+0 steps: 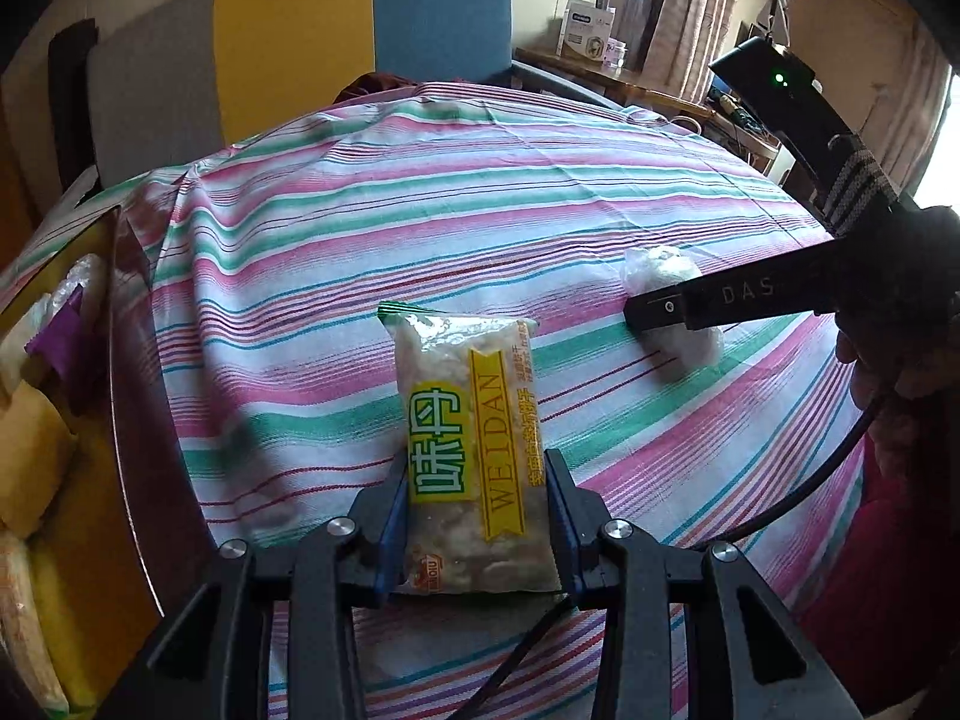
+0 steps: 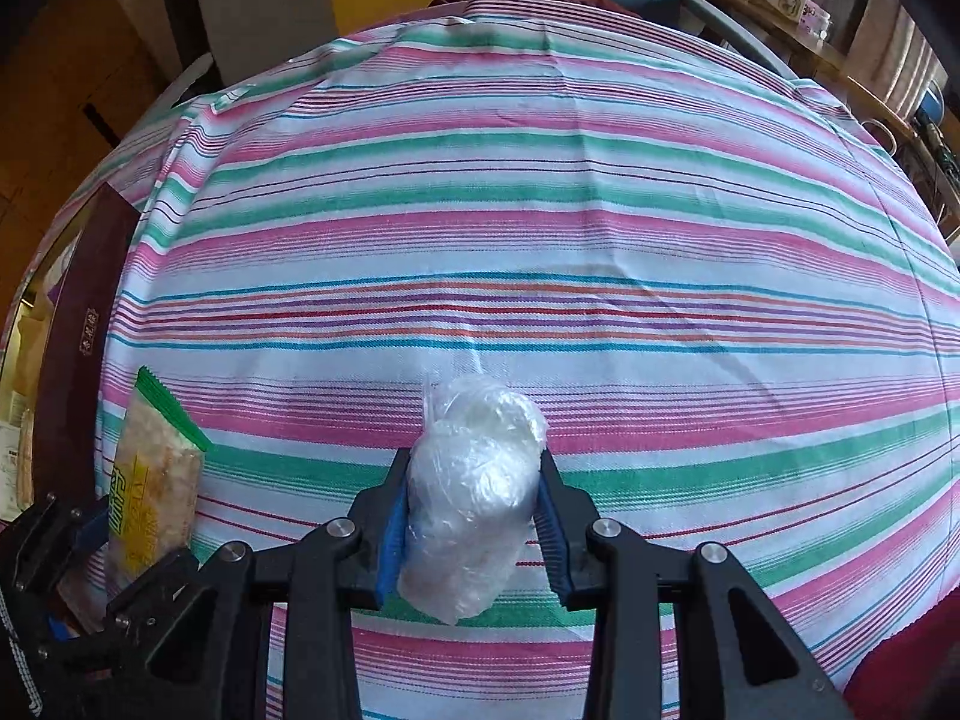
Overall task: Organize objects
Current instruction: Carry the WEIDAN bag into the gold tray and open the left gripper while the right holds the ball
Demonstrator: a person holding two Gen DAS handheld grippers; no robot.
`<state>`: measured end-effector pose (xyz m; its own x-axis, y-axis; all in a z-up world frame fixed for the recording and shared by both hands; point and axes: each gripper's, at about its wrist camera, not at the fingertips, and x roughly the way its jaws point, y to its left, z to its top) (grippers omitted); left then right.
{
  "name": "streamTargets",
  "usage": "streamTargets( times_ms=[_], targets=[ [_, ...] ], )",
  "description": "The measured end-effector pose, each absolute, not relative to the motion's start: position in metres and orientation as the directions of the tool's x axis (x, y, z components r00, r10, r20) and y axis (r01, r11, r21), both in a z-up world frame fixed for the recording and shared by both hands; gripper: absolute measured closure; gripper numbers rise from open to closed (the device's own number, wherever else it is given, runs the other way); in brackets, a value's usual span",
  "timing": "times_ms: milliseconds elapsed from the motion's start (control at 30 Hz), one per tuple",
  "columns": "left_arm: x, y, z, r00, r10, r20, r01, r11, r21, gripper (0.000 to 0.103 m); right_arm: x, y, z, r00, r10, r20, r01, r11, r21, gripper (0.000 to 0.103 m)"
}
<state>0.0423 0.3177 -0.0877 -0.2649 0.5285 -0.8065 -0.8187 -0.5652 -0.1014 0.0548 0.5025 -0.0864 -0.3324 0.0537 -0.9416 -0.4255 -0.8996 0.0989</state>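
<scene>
Left gripper (image 1: pixel 477 531) jaws clamp WEIDAN snack packet (image 1: pixel 468 450). Right gripper (image 2: pixel 474 525) jaws clamp clear-wrapped bundle (image 2: pixel 474 486). Both over striped tabletop (image 2: pixel 540 228); box (image 1: pixel 66 396) far left.

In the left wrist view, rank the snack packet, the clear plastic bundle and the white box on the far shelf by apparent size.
1. snack packet, though nearest the camera
2. clear plastic bundle, partly hidden by the right gripper
3. white box, farthest away

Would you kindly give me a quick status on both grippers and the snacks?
Left gripper shut on snack packet. Right gripper shut on clear plastic bundle. Box at left table edge; striped cloth otherwise unobstructed.
</scene>
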Motion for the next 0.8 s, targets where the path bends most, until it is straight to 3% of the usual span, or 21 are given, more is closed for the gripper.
streamTargets(
  times_ms=[800],
  targets=[
    [0.034, 0.251, -0.005, -0.427, 0.595, -0.681, -0.745, -0.659, -0.109, 0.062, 0.057, 0.491, -0.090, -0.349, 0.127, -0.928, -0.352, -0.936, 0.005, 0.065]
  ],
)
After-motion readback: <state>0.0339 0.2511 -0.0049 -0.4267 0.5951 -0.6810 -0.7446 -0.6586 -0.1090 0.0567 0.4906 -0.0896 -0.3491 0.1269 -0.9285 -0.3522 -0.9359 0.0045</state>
